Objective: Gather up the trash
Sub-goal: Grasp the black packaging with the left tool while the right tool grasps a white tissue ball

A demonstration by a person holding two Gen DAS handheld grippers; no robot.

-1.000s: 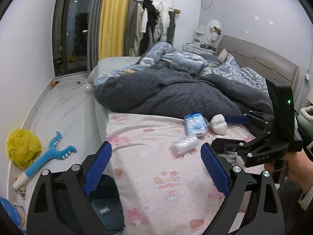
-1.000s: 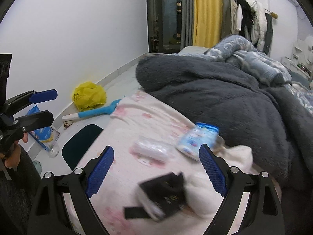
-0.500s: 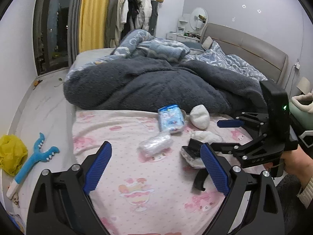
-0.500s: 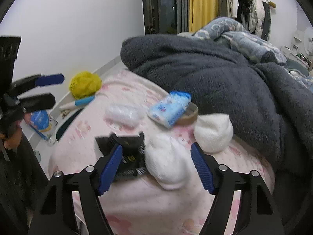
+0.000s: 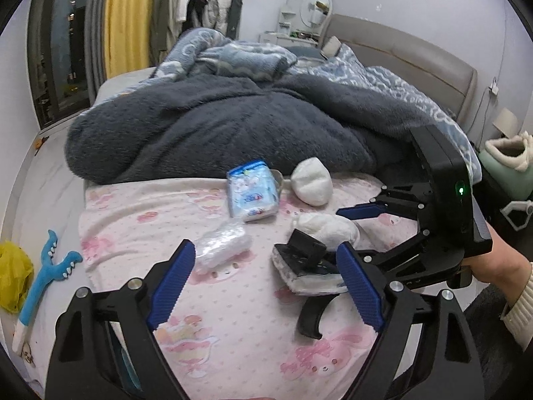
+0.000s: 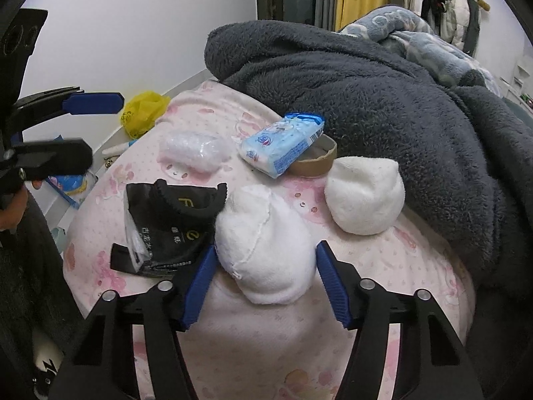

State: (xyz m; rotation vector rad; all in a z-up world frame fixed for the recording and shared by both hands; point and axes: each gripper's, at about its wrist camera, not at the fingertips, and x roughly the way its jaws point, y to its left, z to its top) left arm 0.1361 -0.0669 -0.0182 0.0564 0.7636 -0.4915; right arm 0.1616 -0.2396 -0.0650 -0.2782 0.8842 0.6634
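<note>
On the pink bedsheet (image 6: 383, 266), the right gripper (image 6: 263, 263) has closed in around a white sock (image 6: 263, 250).

Its jaws, wide a second ago, now bracket the sock without clearly pinching; the pickup looks about to start. The left gripper (image 5: 266, 286) hangs apart above a clear plastic wad (image 5: 221, 245). The black packet (image 6: 170, 226) is half hidden behind the sock; its print is unreadable.

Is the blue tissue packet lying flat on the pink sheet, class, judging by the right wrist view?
No: the blue tissue packet is propped at a tilt, its far end resting on the cardboard tape ring beside it.
</note>
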